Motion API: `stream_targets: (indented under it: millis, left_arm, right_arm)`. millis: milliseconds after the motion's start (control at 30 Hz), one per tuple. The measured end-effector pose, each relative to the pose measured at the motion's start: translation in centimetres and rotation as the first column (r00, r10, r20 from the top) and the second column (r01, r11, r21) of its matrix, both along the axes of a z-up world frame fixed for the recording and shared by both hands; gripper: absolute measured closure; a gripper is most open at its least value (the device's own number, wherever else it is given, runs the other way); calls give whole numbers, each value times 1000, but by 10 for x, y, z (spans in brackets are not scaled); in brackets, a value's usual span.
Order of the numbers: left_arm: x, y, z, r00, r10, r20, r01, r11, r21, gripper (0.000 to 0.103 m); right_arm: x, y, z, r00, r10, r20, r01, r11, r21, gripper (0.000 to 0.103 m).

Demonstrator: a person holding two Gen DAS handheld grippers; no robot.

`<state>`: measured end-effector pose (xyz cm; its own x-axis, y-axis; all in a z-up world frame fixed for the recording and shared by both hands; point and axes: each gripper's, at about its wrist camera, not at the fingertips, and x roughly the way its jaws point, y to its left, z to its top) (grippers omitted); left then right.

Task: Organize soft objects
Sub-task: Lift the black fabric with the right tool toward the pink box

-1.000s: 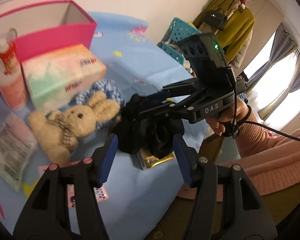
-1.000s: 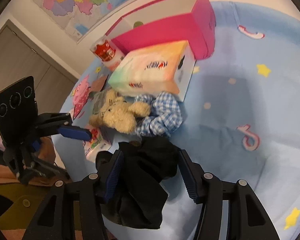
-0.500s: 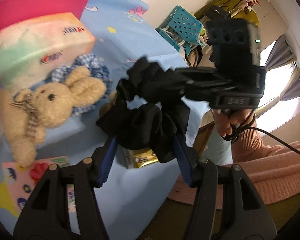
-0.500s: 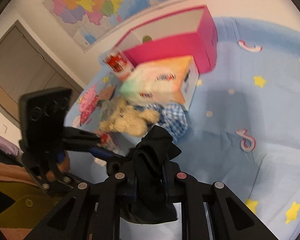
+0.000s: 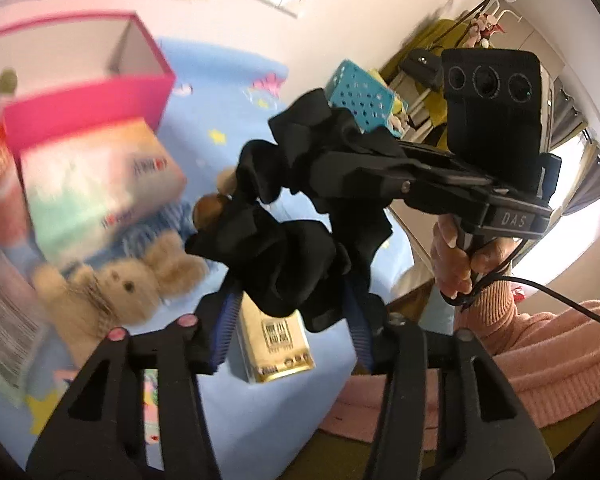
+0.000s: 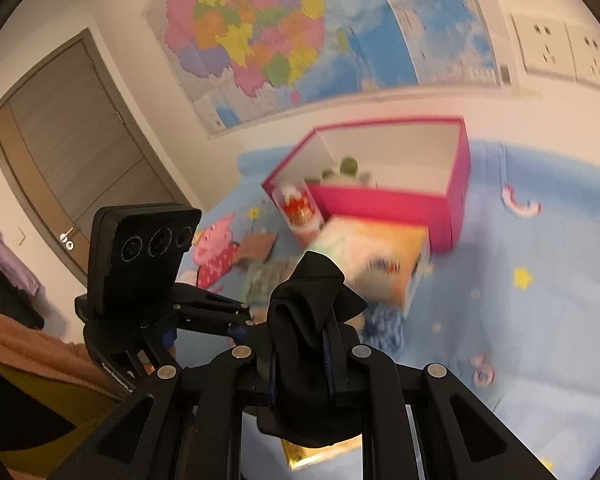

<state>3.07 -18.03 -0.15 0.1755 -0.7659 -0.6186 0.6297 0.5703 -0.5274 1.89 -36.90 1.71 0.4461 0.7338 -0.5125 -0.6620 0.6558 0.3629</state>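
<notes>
**Above blue sheet – black cloth caught at both ends**

Over the star-printed blue sheet [image 5: 220,408], clear of the surface, hangs a black ruffled cloth [image 5: 276,256]: soft, matte, gathered into thick frills and folds, stretched between the two tools. Beneath it lies a flat gold foil packet [image 5: 276,344], shiny and rectangular. Farther left sits a fuzzy tan plush rabbit [image 5: 116,284] with long ears, just beside a crumpled blue-checked fabric [image 5: 168,220], blurred. Behind those stands a pastel soft-pack tissue block [image 5: 92,184], and behind that an open pink cardboard box [image 5: 84,108], straight-walled with a pale inside.

Left gripper [image 5: 290,320]: ribbed blue pads partly apart, jaws just been closing, lower bunch of the cloth filling the gap and pressed on both sides – grasping it, as far as can be seen.

Right gripper [image 6: 300,352]: jaws just been closing too, now nearly together, clenched on the upper fold of the same cloth, a peak of fabric poking up past the tips. Gripped at the handle by the right hand [image 5: 452,256], with a knitted pink sleeve [image 5: 540,344] at the wrist.
</notes>
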Motion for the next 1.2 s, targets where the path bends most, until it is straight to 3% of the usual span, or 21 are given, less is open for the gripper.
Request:
stream_targets:
  millis: [467, 700, 1200]
  left_arm:
    - [73, 20, 55, 972, 169, 166, -185, 979, 88, 60]
    - [121, 20, 60, 957, 232, 173, -259, 954, 150, 61]
    - [201, 7, 35, 943, 313, 113, -333, 893, 304, 64]
  right_arm:
    - [78, 25, 53, 991, -22, 128, 23, 1000, -5, 88]
    - [129, 44, 60, 991, -41, 127, 46, 998, -31, 87]
    - [214, 77, 32, 991, -93, 92, 105, 986, -130, 87]
